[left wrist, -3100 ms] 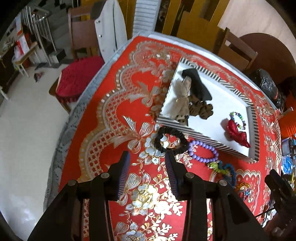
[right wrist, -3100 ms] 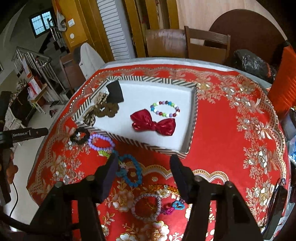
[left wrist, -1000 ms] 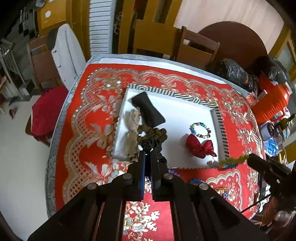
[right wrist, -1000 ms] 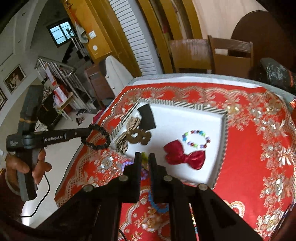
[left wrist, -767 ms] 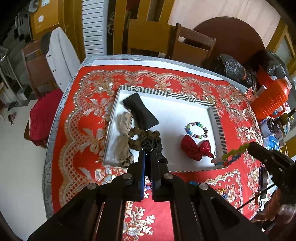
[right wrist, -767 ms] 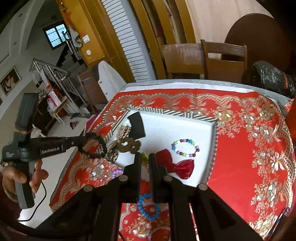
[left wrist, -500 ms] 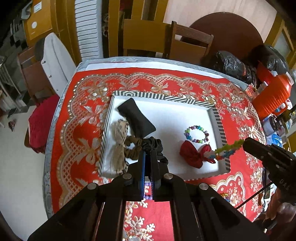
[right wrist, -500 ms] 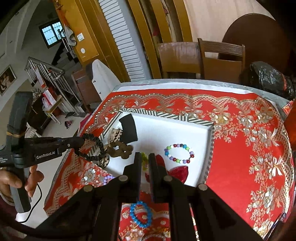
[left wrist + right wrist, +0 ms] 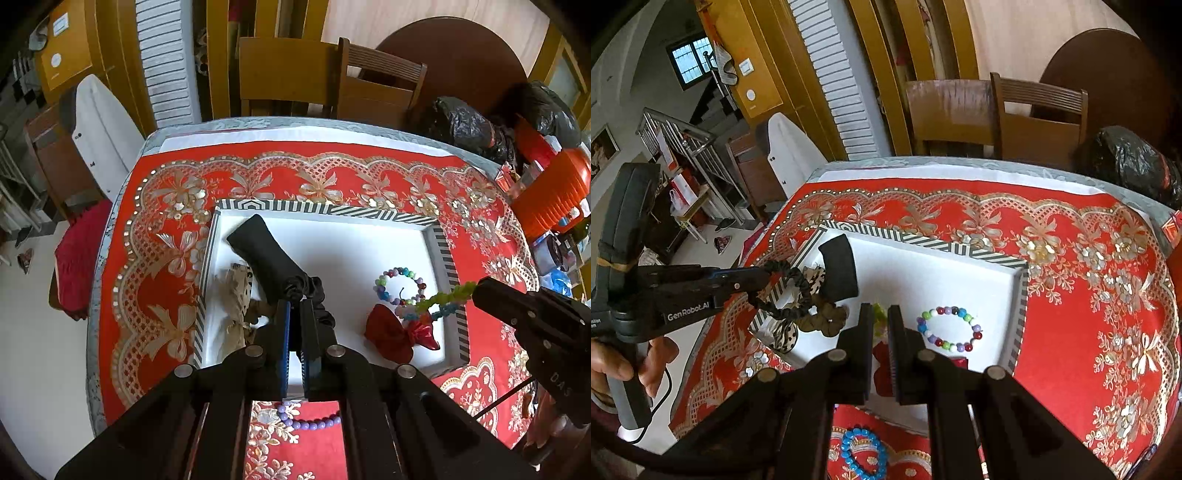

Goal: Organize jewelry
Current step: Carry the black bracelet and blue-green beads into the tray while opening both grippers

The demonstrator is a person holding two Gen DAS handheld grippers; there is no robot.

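Scrunchie (image 9: 308,290) pinched in left gripper (image 9: 295,310), above tray (image 9: 325,210).

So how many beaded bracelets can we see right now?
4: a multicoloured one in the tray, a green one pinched in the right gripper, a purple one and a blue one on the tablecloth in front of the tray. Others may hide behind the grippers.

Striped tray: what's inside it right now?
Inside the striped tray: a black pouch, a brown scrunchie, a leopard bow, a multicolour bead bracelet and a red bow. The grippers cover part of its floor.
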